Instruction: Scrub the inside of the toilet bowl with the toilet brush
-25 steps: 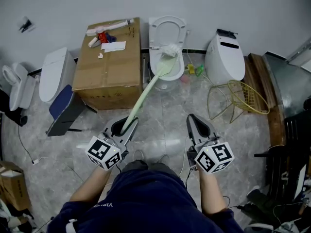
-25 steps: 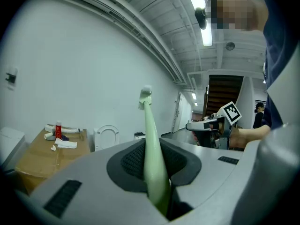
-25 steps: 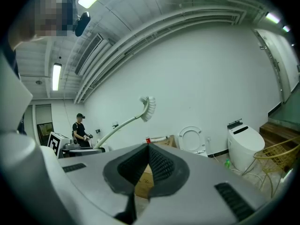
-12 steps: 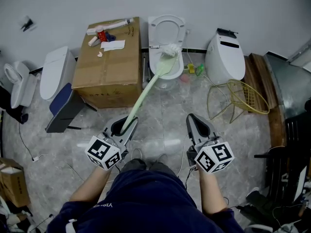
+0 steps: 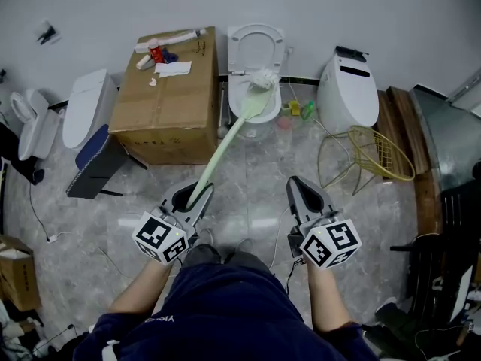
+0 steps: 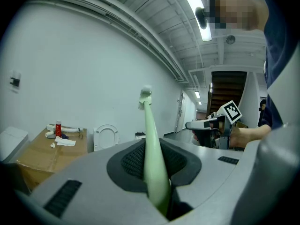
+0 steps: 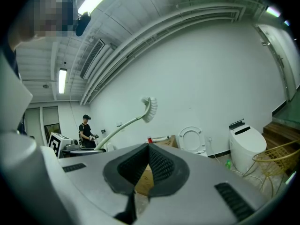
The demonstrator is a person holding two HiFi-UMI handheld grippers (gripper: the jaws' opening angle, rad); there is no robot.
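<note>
Little has moved in the last second: the left gripper (image 5: 194, 194) keeps its place low in the head view, the right gripper (image 5: 302, 189) has crept only slightly up and to the left, and the room has slid a little across the picture. The left fingers (image 6: 132, 159) are clamped on the lower end of the toilet brush (image 5: 229, 138), whose pale green handle passes between their dark ribbed pads and slants away toward the toilet (image 5: 281, 105) at the wall. That toilet has its lid (image 5: 258, 45) raised against the wall. In the head view the white bristle head (image 5: 263, 79) lies over the back of the bowl, but the right gripper view shows it up in the air against the white wall, higher than the raised lid and off to its left, so it is not down in the bowl. The right fingers (image 7: 161, 165) are drawn together at their tips with nothing between them, and the right gripper hangs over the grey marbled floor (image 5: 248, 179), apart from the brush. Just left of the toilet stands a cardboard box (image 5: 169, 104) with a red bottle (image 5: 155, 51) and a sheet of paper (image 5: 173, 68) on top. A second white toilet (image 5: 348, 89) stands to the right, with a yellow wire basket (image 5: 379, 153) near it.
</note>
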